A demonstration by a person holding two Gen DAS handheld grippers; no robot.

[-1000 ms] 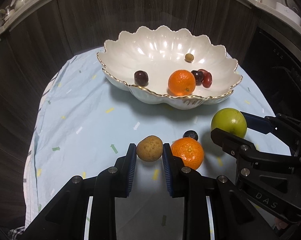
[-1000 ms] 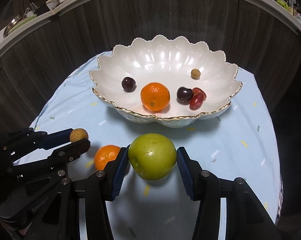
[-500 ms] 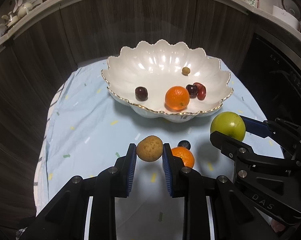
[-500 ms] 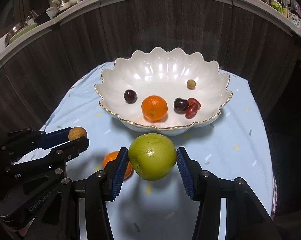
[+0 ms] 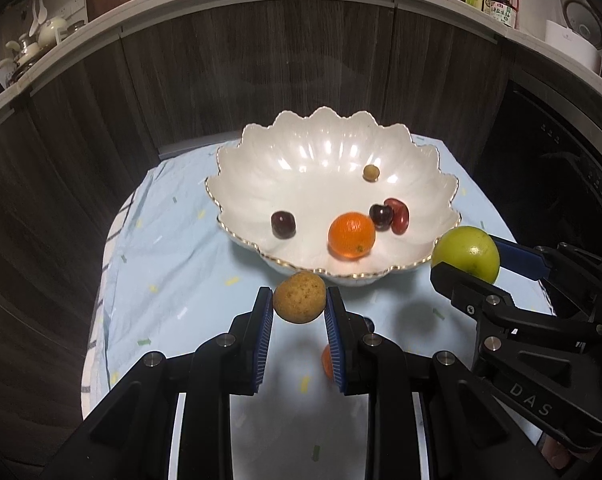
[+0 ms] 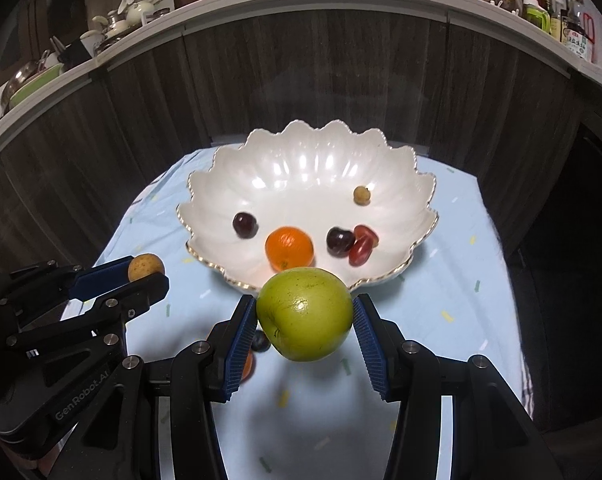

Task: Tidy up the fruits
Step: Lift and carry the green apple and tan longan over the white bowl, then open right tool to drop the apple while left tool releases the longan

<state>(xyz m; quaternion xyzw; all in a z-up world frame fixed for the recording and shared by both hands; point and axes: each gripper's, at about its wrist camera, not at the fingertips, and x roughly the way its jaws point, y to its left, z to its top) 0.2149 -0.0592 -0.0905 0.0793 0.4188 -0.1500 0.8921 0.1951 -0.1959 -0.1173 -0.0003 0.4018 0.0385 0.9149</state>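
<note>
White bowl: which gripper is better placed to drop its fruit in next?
Probably the right gripper: its green apple overlaps the white bowl rim; the left gripper looks about as near.

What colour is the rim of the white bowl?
The bowl's scalloped rim carries a thin gold line, showing best in the right wrist view.

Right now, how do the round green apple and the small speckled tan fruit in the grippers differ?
The round green apple is far bigger than the small speckled tan fruit. The apple is smooth and glossy; the tan fruit is matte and speckled. The right gripper holds the apple, the left gripper the tan fruit. Both are lifted above the blue cloth.
</note>
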